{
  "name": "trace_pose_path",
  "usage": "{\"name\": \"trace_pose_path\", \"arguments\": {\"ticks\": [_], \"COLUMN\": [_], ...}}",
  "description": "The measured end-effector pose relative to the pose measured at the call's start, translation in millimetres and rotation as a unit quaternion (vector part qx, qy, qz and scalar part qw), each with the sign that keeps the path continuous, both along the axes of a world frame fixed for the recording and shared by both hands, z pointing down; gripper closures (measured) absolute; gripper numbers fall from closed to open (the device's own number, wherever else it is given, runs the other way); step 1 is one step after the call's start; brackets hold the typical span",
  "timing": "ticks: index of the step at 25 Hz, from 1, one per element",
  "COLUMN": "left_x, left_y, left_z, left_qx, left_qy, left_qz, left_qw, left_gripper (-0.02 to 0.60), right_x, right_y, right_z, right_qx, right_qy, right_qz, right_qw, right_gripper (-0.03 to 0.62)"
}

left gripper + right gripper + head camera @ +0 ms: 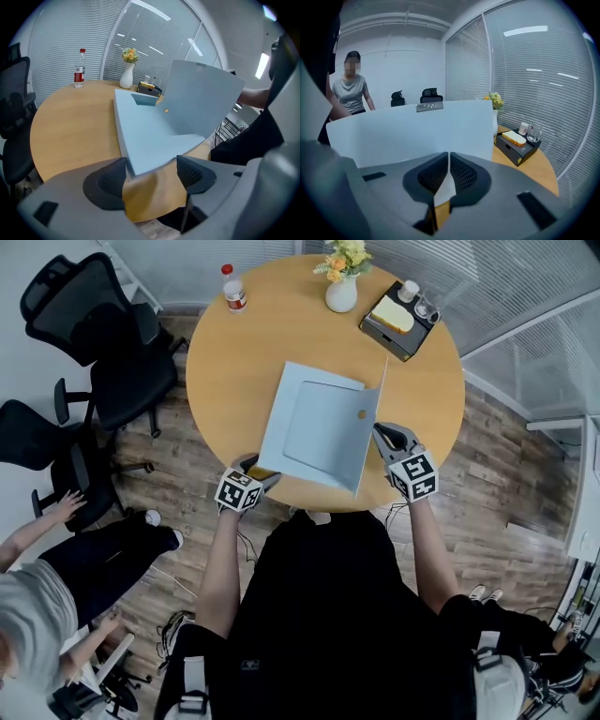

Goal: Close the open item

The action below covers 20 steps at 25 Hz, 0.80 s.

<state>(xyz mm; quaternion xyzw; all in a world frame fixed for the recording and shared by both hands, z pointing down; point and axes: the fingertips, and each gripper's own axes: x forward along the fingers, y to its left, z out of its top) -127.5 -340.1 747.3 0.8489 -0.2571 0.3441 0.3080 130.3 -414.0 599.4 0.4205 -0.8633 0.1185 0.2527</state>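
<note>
A light-blue folder (314, 423) lies open on the round wooden table (230, 371), right in front of me. Its cover (371, 442) stands up along the right side. My right gripper (382, 433) is shut on the cover's near edge; in the right gripper view the pale sheet (412, 133) fills the view and is pinched between the pads (448, 171). My left gripper (259, 469) sits at the folder's near left corner (136, 164). It is open, with that corner just reaching between its fingers (151, 171) and touching neither pad.
At the table's far side stand a water bottle (233, 289), a white vase of flowers (341, 282) and a black tray (392, 337) with bread and glasses. Black office chairs (103, 343) stand to the left. A person (56, 568) sits at lower left.
</note>
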Motion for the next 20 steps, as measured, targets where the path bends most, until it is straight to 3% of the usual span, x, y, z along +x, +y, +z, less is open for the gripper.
{"name": "trace_pose_path", "arguments": {"ticks": [20], "left_x": [27], "left_y": [24], "left_z": [-4], "left_qx": [-0.023], "left_qy": [0.016], "left_qz": [0.005], "left_qw": [0.9996], "left_gripper": [0.252], "right_x": [-53], "right_y": [-20], "right_z": [19], "right_qx": [-0.006], "right_qy": [0.001], "right_qz": [-0.07], "right_qw": [0.998], "right_gripper": [0.583]}}
